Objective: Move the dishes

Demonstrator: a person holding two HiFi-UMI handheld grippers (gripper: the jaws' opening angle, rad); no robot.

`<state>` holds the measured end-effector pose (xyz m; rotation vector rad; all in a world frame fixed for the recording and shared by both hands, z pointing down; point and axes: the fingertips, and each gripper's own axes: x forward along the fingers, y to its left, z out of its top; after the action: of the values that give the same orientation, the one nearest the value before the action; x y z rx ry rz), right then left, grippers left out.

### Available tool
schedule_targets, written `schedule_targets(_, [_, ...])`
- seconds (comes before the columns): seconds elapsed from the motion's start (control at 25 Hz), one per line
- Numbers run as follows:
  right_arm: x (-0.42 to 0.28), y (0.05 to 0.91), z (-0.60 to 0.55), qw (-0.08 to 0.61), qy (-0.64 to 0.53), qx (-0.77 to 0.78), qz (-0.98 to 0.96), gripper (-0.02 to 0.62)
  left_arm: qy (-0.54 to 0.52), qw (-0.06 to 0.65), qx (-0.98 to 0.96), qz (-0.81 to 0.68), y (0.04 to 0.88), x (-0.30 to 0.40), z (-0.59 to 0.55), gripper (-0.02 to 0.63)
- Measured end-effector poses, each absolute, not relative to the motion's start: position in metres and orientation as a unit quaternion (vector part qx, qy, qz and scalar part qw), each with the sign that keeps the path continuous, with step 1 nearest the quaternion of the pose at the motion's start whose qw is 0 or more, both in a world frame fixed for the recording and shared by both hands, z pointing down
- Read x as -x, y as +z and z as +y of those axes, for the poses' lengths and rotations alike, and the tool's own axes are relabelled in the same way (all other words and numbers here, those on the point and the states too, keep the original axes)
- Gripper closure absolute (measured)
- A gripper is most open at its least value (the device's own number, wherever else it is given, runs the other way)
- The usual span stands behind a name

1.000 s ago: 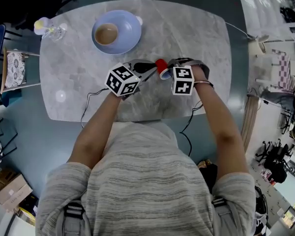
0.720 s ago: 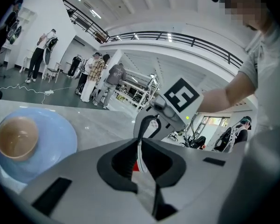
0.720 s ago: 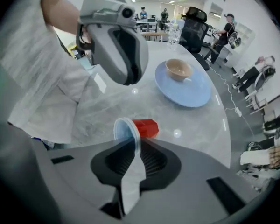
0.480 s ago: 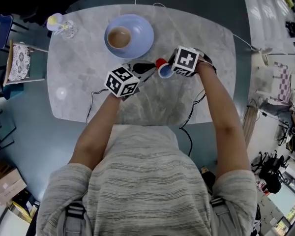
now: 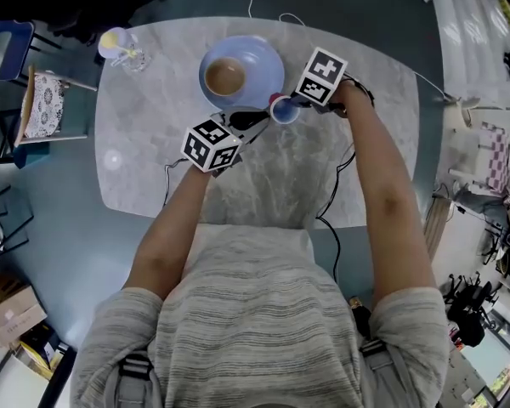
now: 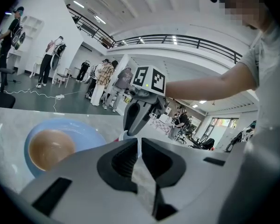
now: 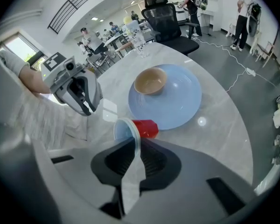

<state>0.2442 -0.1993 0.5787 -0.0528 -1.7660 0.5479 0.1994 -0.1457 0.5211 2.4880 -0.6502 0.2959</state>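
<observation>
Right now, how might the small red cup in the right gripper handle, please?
The small red cup looks thin-walled, so probably light and easily squashed. The right gripper pinches only its rim, with the cup on its side, so it may swivel. Released sideways, it would likely roll.

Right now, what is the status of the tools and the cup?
Right tool shut on red cup, at its rim. Left tool shut, empty, close by. Cup near blue plate edge; brown bowl sits on plate.
</observation>
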Motion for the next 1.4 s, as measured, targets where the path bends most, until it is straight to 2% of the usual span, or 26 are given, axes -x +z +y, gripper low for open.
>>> schedule_targets(0.36, [-0.209,0.595,-0.244,0.574,0.288,-0.004,-0.766,0.552,0.111,0.285,-0.918,-0.252,0.534,-0.178,-0.161,0.567])
schedule_targets(0.64, [-0.189,0.606,-0.269,0.58,0.295,-0.005,-0.759,0.552,0.108,0.293,-0.914,-0.259,0.539,-0.164,-0.174,0.567])
schedule_targets(1.4, [-0.189,0.622,-0.311,0.6,0.289,-0.093,-0.74,0.551,0.106,0.303,-0.912,-0.257,0.55,-0.158,-0.186,0.567])
